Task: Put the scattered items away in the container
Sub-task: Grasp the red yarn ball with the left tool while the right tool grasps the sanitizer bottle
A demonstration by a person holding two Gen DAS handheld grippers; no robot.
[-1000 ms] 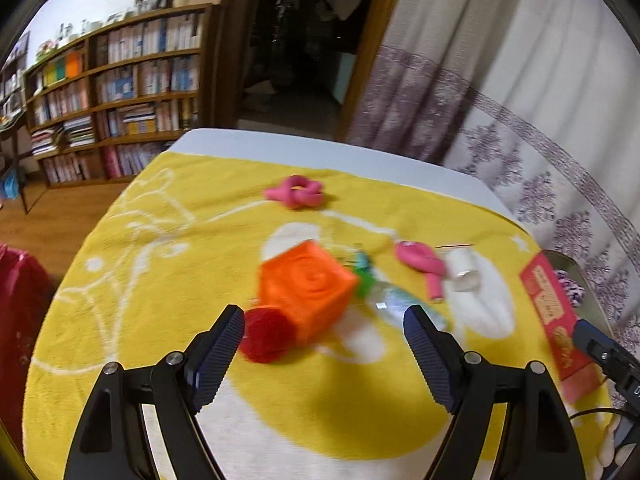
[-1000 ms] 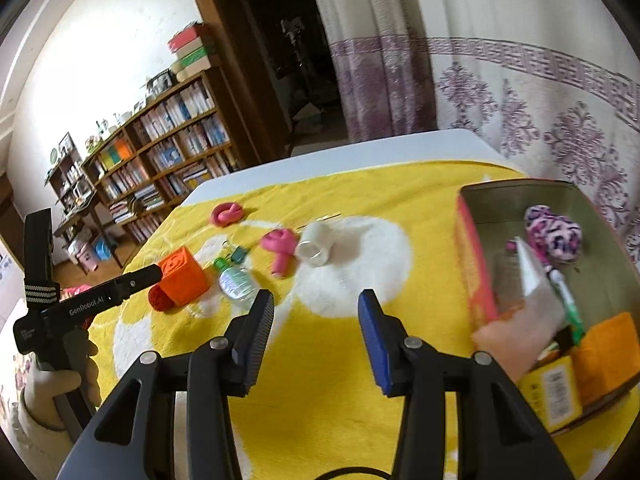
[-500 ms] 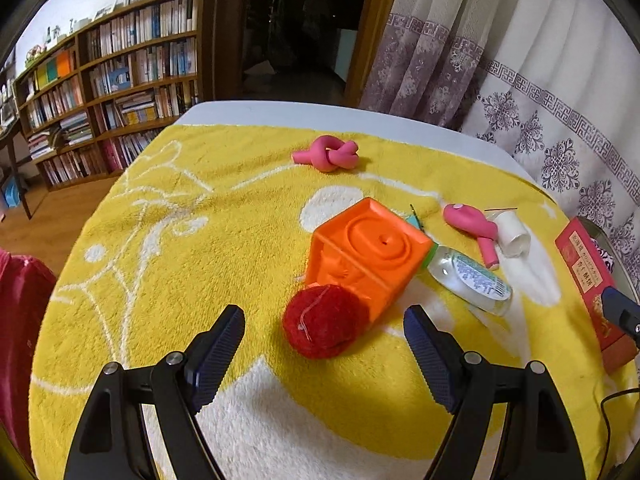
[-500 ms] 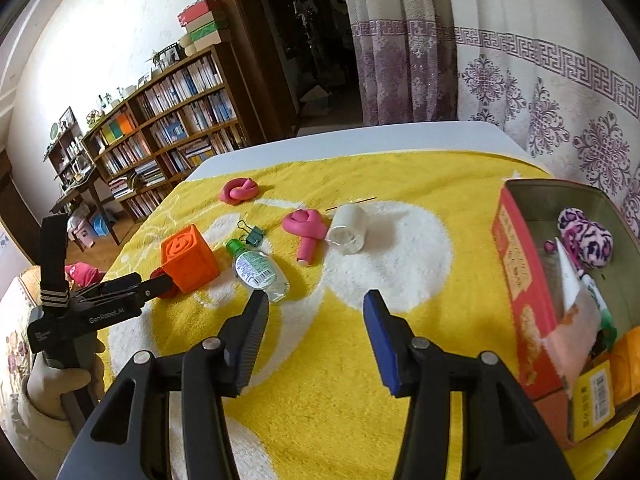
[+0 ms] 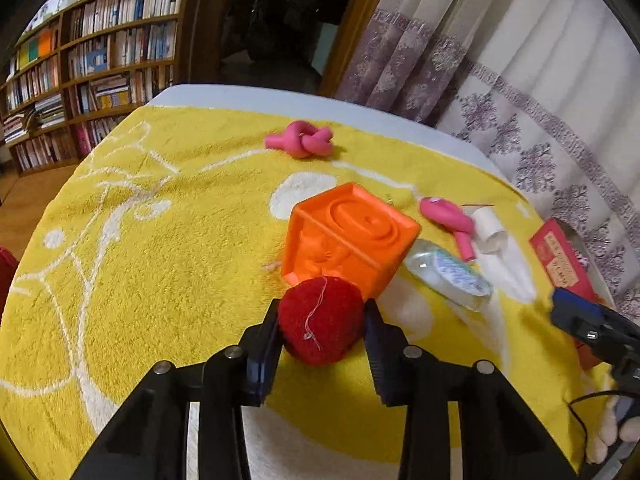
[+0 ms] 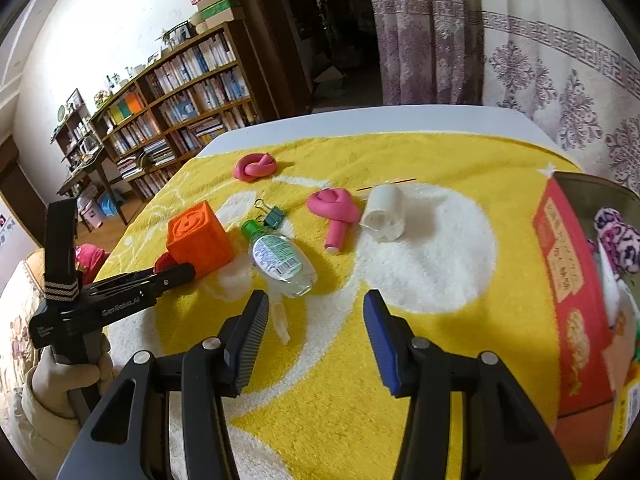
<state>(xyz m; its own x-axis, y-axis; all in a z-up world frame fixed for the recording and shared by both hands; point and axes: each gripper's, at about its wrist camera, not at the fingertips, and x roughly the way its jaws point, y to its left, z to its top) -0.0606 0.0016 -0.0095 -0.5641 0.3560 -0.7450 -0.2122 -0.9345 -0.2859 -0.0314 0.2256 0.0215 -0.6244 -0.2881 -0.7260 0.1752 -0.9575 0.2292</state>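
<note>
My left gripper [image 5: 322,322] sits low in the frame's centre with the pompom [image 5: 321,319] between its jaws, which have just closed onto it. The cube [image 5: 348,236] touches the pompom just above. Right of the cube lies the bottle [image 5: 448,274]; upper right of that, the rolled toy [image 5: 450,216] and the white cup [image 5: 490,228]. The knot toy [image 5: 302,142] lies higher, towards the towel's [image 5: 140,260] far edge. The container [image 6: 564,280] stands at the right edge.
</note>
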